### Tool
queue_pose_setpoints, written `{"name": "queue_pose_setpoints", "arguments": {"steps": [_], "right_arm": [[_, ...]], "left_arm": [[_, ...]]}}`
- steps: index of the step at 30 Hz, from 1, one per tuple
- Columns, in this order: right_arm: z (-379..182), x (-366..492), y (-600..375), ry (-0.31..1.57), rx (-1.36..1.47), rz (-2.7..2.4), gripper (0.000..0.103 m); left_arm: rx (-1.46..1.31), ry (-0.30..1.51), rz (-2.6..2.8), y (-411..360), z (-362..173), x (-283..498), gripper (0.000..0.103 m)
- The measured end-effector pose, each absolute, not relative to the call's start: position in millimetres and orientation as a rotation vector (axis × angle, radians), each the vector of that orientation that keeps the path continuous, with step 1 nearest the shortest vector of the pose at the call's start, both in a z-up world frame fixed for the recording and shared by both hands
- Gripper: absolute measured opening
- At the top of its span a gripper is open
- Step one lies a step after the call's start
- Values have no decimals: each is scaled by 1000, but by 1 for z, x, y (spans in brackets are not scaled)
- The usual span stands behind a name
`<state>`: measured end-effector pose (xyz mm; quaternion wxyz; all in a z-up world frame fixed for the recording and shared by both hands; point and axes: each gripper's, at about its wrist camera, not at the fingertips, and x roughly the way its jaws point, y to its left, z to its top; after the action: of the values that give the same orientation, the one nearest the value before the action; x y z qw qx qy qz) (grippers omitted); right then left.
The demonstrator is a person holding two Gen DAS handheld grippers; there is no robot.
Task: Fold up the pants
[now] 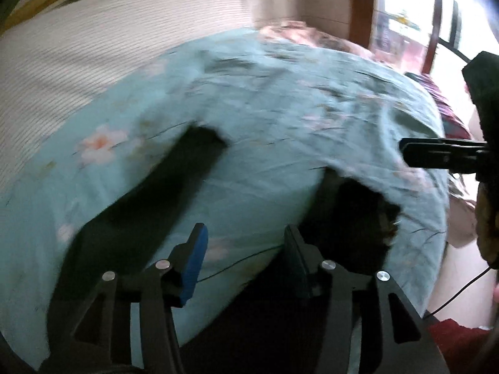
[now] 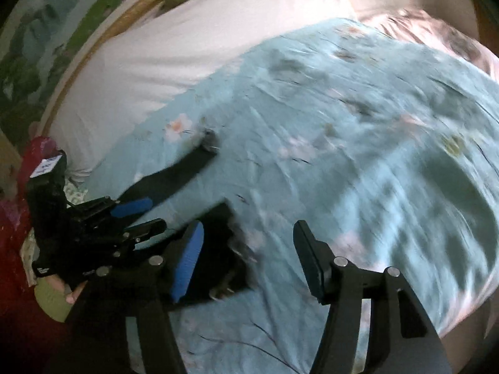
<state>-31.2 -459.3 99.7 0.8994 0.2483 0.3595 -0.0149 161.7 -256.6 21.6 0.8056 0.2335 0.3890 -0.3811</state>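
Note:
Black pants (image 1: pixel 162 187) lie spread on a light blue floral bedsheet (image 1: pixel 265 118). In the left wrist view one leg runs up-left and a second dark part (image 1: pixel 352 215) lies to the right. My left gripper (image 1: pixel 246 249) is open and empty, just above the sheet between the two parts. In the right wrist view the pants (image 2: pixel 187 165) show as a leg strip and a dark part (image 2: pixel 221 249) by my left finger. My right gripper (image 2: pixel 249 255) is open and empty. The left gripper also shows at the left of the right wrist view (image 2: pixel 137 215). Both views are blurred.
A white ribbed cushion or headboard (image 1: pixel 109 37) borders the far side of the bed. Pink patterned bedding (image 1: pixel 312 34) lies at the far end. A thin black cable (image 1: pixel 461 290) hangs at the right. Red floor (image 2: pixel 12 296) lies beside the bed.

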Motion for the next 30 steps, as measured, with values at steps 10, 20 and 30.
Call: {"name": "queue_pose_setpoints", "arguments": {"steps": [10, 20, 30], "right_arm": [[109, 53, -418, 794, 444, 97, 61], [98, 151, -431, 893, 399, 93, 61], [69, 227, -433, 1021, 352, 167, 61]], "left_arm": [[343, 896, -544, -140, 29, 242, 61], [383, 987, -400, -120, 1, 308, 62], [374, 1105, -444, -127, -30, 349, 51]]}}
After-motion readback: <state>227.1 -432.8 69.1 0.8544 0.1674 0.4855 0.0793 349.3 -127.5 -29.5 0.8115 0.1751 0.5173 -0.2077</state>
